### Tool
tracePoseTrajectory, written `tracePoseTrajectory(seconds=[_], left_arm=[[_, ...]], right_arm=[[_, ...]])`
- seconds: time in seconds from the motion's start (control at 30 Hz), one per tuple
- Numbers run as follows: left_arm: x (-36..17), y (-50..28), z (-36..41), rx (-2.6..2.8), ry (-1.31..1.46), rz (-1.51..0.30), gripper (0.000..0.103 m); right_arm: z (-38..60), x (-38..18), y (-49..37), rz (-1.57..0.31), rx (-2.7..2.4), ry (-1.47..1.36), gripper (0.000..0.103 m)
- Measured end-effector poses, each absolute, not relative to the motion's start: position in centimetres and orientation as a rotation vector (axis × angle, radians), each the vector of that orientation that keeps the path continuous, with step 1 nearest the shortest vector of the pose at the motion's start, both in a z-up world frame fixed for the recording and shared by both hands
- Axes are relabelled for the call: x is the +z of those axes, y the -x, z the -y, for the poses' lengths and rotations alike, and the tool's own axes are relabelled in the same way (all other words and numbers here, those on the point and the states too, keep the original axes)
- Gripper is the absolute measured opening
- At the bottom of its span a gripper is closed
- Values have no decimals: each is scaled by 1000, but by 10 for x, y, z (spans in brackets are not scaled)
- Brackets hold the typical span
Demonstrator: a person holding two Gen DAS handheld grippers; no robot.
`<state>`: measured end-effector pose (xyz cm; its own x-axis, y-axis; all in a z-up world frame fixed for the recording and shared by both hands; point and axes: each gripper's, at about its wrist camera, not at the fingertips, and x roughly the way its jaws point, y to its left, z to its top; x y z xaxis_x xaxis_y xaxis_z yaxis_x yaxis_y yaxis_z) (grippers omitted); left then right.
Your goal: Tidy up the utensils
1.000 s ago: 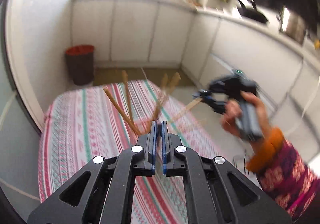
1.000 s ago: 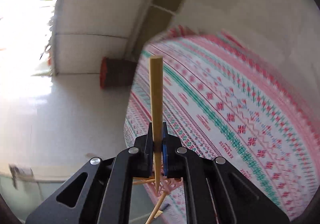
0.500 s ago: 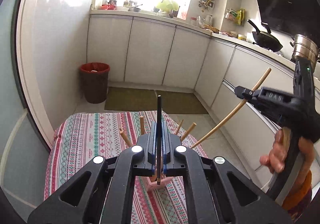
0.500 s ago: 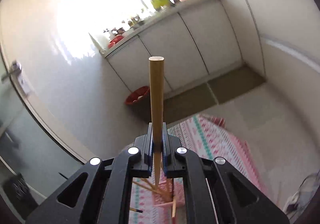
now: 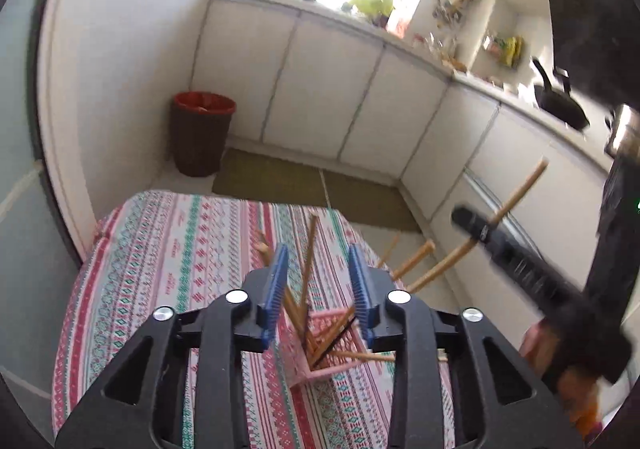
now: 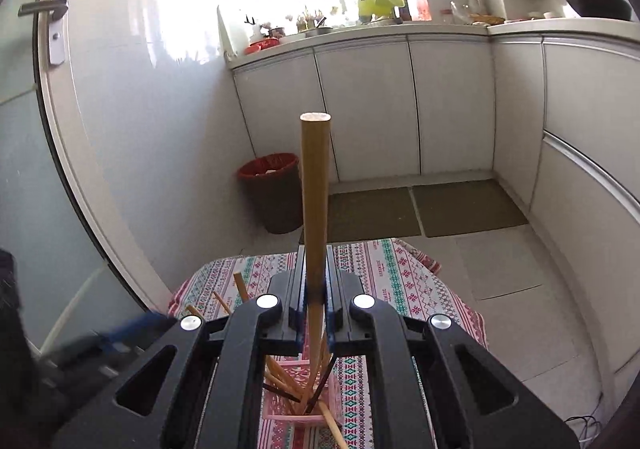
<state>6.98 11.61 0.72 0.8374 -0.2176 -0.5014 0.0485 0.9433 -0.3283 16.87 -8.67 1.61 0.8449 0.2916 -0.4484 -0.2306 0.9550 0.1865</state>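
Your right gripper [image 6: 314, 303] is clenched on a chopstick [image 6: 315, 185] approx mid-shaft, stick upright over the pink holder [image 6: 300, 415] on the cloth [image 6: 404, 281]. Left gripper [image 5: 320, 289] is opening, nothing pinched btwn the pads; holder [image 5: 320, 345] sits just below it w/ other sticks fanned out. The stick looks light, stiff, smooth wood, so probably prone to swivel: grip near the middle, firm. Left view shows your right hand [image 5: 560, 365] and the stick's slant; right view shows the holder's inside.
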Motion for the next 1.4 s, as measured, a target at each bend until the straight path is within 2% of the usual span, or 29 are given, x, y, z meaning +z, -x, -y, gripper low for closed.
tracePoseTrajectory(seconds=[0.07,0.23,0.27,0.3,0.33,0.37,0.4,0.47,0.57,0.73,1.03,1.4], left_arm=[[13,-65,-128,-121,342,-538,46],[12,-65,-143,-88,366,-549,49],[11,-66,-145,-84,367,-558,50],[10,-65,-145,-75,363,-560,52],[11,-64,-146,-63,357,-557,54],[13,-62,-146,-48,347,-549,57],[13,-60,-147,-35,339,-541,59],[17,-54,-148,1,331,-516,72],[19,-49,-150,26,319,-498,73],[24,-39,-144,46,292,-489,79],[24,-20,-125,75,214,-482,94],[12,20,-85,115,124,-459,96]], right_arm=[[81,10,-169,-502,276,-118,7],[62,-16,-168,-531,283,-90,8],[59,-21,-169,-545,284,-88,17],[57,-25,-169,-551,275,-87,31],[57,-26,-168,-541,279,-98,56],[57,-25,-164,-526,269,-104,63],[56,-22,-162,-516,256,-100,63],[57,-14,-157,-503,239,-93,65],[65,-6,-147,-476,192,-110,73],[73,1,-132,-463,133,-71,74],[101,19,-90,-378,51,-56,96],[123,2,-37,-427,-43,-28,96]])
